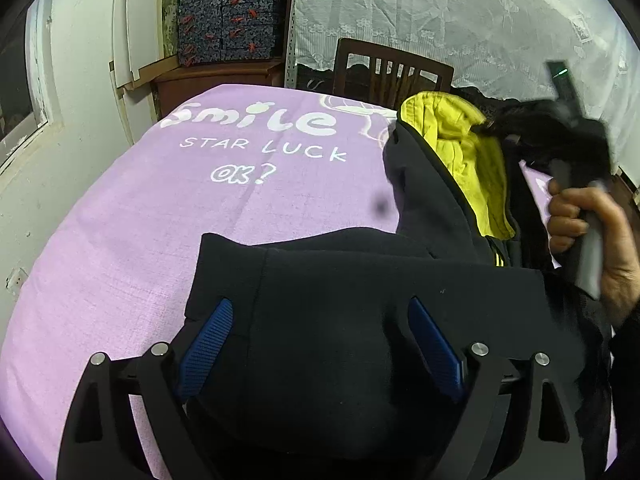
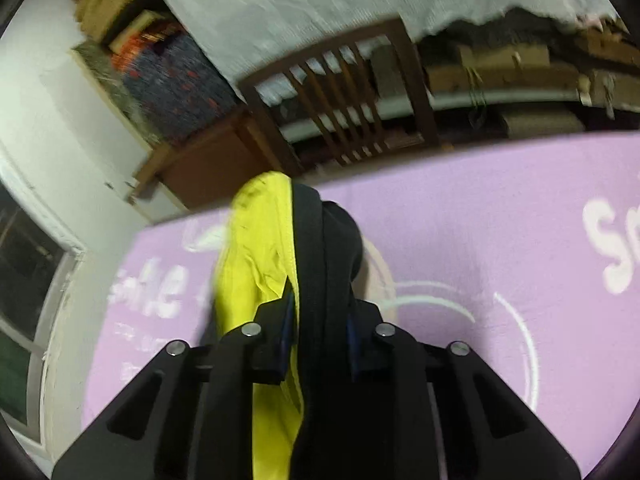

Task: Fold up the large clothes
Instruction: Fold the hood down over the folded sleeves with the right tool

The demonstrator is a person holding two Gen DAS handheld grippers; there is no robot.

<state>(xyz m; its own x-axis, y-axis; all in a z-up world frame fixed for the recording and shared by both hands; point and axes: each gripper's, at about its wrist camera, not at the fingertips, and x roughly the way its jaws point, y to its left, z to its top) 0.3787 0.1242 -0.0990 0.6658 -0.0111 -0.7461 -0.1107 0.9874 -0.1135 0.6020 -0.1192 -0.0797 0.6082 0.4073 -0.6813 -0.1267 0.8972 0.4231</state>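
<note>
Surface: a lilac cloth (image 1: 132, 216) covers the table and fills the middle of the left wrist view. In the right wrist view it fills the middle and right of the frame.

Room, left to right in the left wrist view:
- A window (image 1: 18, 92) sits in the white wall at the left edge.
- A wooden cabinet (image 1: 216, 80) stands upper left of centre. Patterned dark boxes (image 1: 230, 20) are stacked on it.
- A dark wooden chair (image 1: 392, 68) stands behind the far table edge, top centre.
- A white lace curtain (image 1: 460, 12) hangs across the upper right.

Writing: white print on the cloth reads "Smile", "STAR LUCK" and "OK?" in the upper middle of the left wrist view. The right wrist view shows only blurred fragments and curved white lines.

Task item: a black jacket (image 1: 380, 320) with a yellow lining (image 1: 464, 148) lies on the cloth, lower centre to right. Its far part is lifted at the upper right of the frame.

Grippers:
- The left gripper (image 1: 320, 344) is spread wide at the bottom centre. Its blue pads (image 1: 208, 344) stand over flat black fabric and clamp nothing.
- The right gripper (image 2: 318, 328) is clenched on a black-and-yellow jacket edge in the lower centre of its own view.
- In the left wrist view the right hand (image 1: 592, 236) holds this tool at the right edge, motion-blurred.

Obstructions: the lifted fabric hides part of the cloth print and the chair's base.
</note>
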